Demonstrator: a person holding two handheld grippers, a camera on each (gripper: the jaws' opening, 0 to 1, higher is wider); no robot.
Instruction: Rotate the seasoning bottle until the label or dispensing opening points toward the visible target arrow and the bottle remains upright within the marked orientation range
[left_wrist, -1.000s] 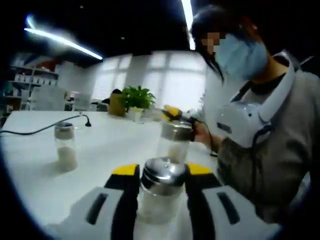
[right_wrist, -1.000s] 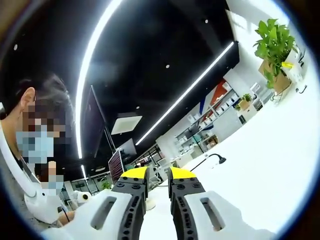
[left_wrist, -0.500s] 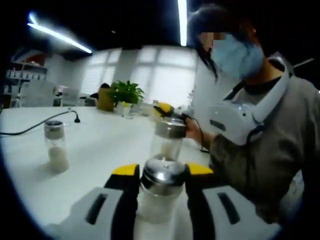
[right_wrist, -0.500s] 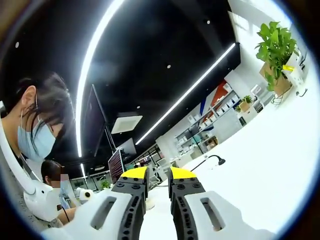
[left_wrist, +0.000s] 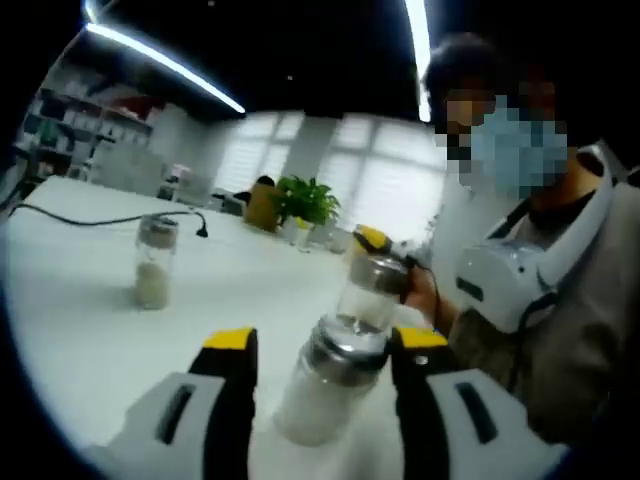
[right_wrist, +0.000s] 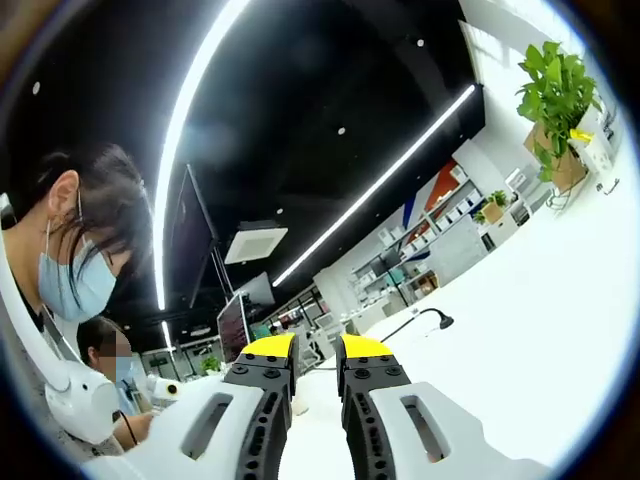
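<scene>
- Left gripper (left_wrist: 325, 345) clasping a seasoning bottle (left_wrist: 325, 385) between its yellow-tipped fingers (left_wrist: 229, 340), the steel cap poking up between the tips; grip low on the glass body, probably so a twist of the wrist turns the whole bottle.
- Bottle leaning to the right in the left gripper view, though whether truly off upright cannot be told, since the camera rolls with the hand.
- No target arrow or marked range visible on the white counter (left_wrist: 80, 300), so progress hard to judge.
- Second shaker (left_wrist: 370, 290) just behind, held by a person's hand; third shaker (left_wrist: 152, 265) standing apart on the left.
- Right gripper (right_wrist: 314, 350) raised toward the ceiling, fingers nearly together with a slim gap, grasping nothing.
- Versus half a second ago: bottle now slanted where it stood straight between the fingers; right gripper unchanged.
</scene>
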